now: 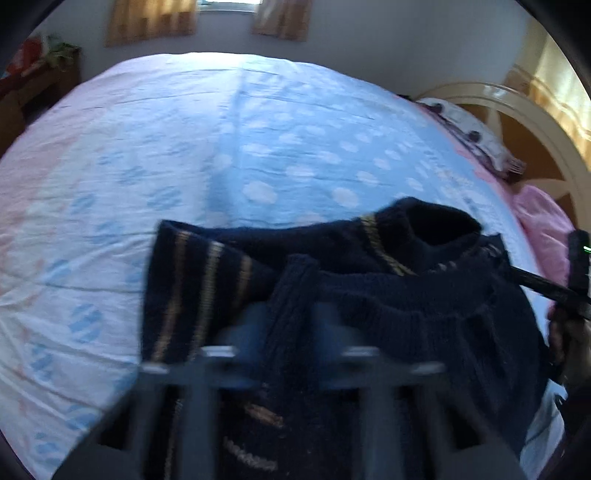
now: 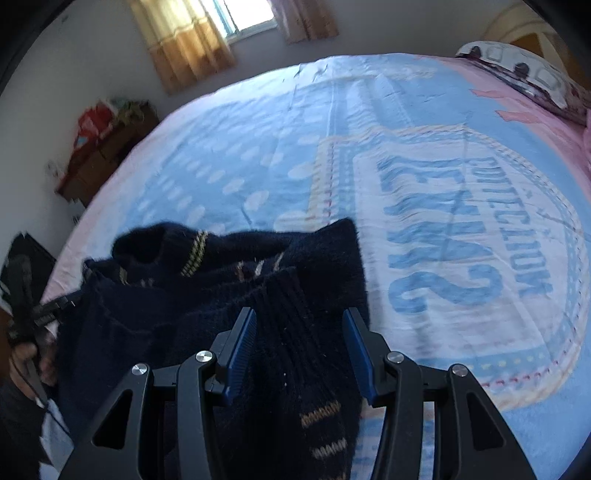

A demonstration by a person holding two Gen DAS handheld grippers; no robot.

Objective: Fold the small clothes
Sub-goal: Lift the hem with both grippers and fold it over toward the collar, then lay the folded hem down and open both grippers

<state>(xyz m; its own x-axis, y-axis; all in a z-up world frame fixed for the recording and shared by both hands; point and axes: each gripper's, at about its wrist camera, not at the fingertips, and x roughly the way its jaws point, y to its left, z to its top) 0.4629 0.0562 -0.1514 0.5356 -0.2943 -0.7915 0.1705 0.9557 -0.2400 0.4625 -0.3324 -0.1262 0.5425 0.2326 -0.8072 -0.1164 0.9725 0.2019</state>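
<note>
A dark navy knitted sweater with tan stripes lies bunched on the near side of the bed. The left wrist view is blurred. In it my left gripper is shut on a raised ribbed fold of the sweater. The right wrist view shows the sweater again. My right gripper stands over a ribbed band with tan stripes, which fills the gap between its blue pads. At the left edge of that view a person's hand holds the left tool at the sweater's far side.
The sweater rests on a light blue and pink printed bed sheet that stretches far beyond it. A patterned pillow and pink cloth lie by the curved headboard. A wooden cabinet stands by the wall under a curtained window.
</note>
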